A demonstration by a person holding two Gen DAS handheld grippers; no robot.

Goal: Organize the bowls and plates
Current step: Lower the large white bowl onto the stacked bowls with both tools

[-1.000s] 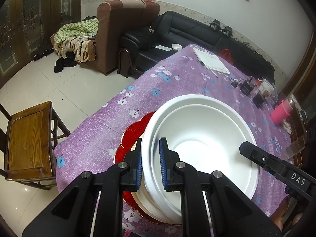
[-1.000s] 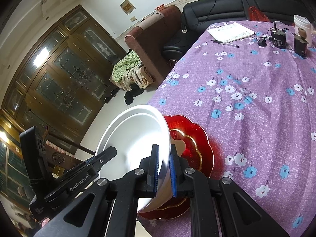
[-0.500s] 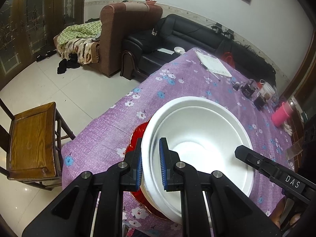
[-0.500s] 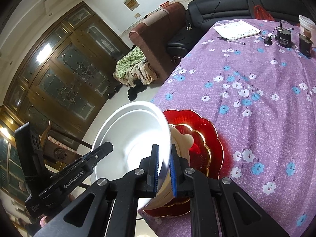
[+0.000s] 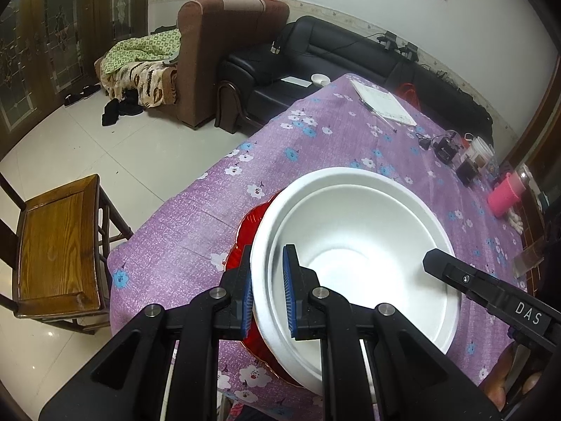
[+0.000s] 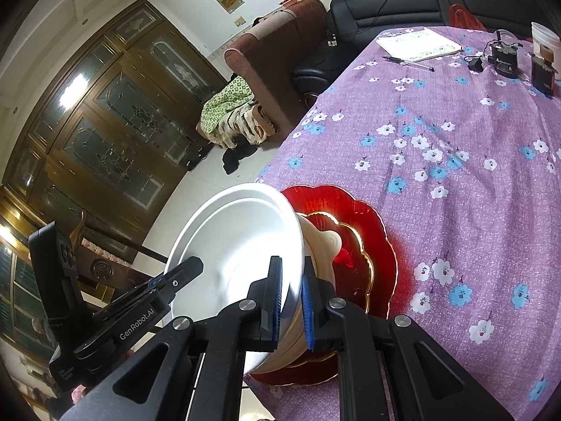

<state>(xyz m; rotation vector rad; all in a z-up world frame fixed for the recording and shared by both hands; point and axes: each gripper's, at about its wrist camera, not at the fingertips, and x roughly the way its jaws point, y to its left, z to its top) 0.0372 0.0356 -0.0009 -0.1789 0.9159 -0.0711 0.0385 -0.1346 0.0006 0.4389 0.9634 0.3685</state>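
A large white bowl (image 5: 361, 242) is held in the air above a red scalloped plate (image 5: 250, 221). My left gripper (image 5: 268, 287) is shut on the bowl's near-left rim. My right gripper (image 6: 291, 298) is shut on the opposite rim of the same bowl (image 6: 238, 245). In the right wrist view the bowl is tilted and its cream foot (image 6: 328, 242) shows above the red plate (image 6: 354, 224), clear of it. The red plate has a gold-edged centre and lies at the table's near corner. The bowl hides most of the plate in the left wrist view.
The table wears a purple flowered cloth (image 5: 280, 161). At its far end lie a notebook (image 6: 419, 44), a pen, a black charger (image 6: 503, 59), small jars and a pink cup (image 5: 506, 194). A wooden chair (image 5: 56, 242) stands to the left on the floor.
Both grippers have lifted the white bowl up off the red plate and tilted it; more of the plate and the bowl's foot now show in the right wrist view.
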